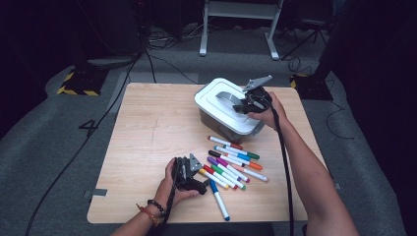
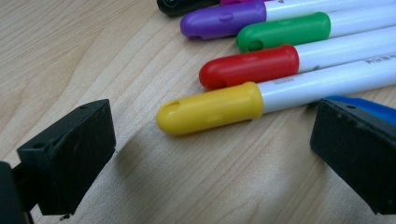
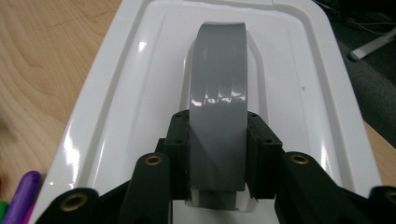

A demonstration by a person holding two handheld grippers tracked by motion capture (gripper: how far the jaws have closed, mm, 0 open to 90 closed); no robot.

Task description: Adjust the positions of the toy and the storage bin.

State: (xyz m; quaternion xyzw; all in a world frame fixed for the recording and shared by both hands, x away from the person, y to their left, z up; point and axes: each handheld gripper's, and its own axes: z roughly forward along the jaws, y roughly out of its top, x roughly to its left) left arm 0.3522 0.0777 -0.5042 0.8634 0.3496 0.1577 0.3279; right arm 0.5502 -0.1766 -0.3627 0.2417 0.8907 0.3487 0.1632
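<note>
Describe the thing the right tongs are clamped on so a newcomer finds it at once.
On the wooden table, look to the far right corner for the box with a white lid. Along the lid's middle runs a grey handle, gripped by the right tongs. It is the lid's one grey band.

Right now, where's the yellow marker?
In the left gripper view the yellow marker lies on the table between the open left tongs, beside the red marker.

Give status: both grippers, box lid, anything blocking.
Right gripper shut on grey handle of white lid. Left gripper open, empty, at yellow marker. Lid seated on box. Nothing blocking.
</note>
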